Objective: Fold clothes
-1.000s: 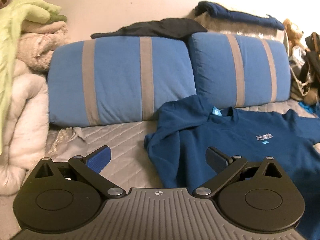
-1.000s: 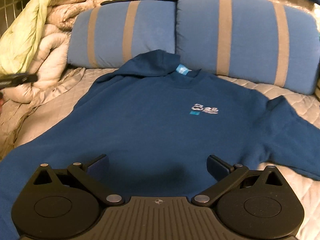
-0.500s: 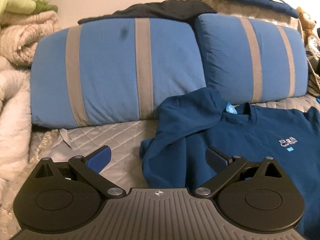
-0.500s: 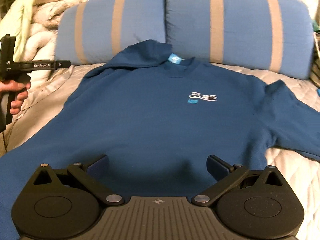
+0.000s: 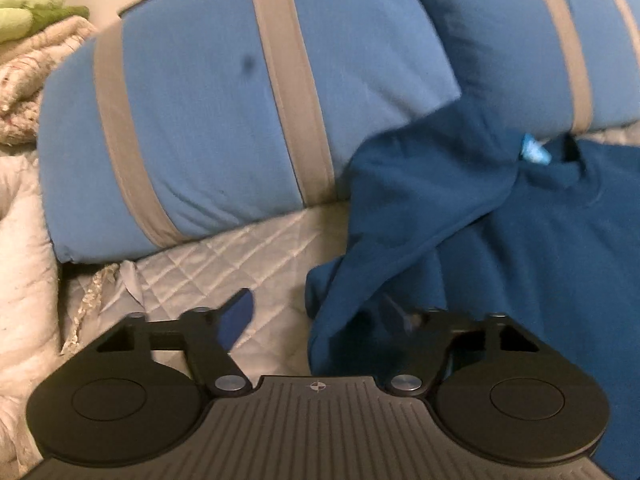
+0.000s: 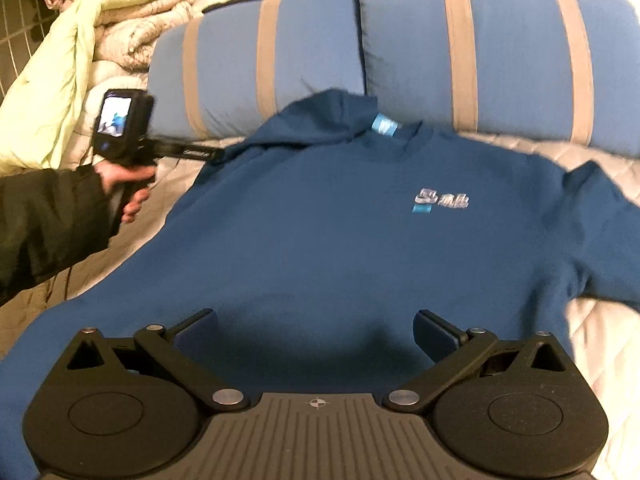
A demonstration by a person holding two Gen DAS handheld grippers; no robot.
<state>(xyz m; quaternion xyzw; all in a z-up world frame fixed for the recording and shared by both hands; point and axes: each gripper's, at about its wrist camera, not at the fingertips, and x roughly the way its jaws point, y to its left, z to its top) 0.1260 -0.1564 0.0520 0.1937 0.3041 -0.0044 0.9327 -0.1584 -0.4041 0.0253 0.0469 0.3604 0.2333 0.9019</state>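
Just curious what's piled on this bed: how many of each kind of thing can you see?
Striped blue pillows: 2
Navy sweatshirt: 1
Handheld grippers: 2
Heap of folded blankets: 1
Total: 6

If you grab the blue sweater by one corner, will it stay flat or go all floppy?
Probably floppy: the blue sweater already lies rumpled and folded over at its shoulder, so it should droop. It looks thick, so maybe a bit heavy. It likely won't slide much on the quilted bed cover.
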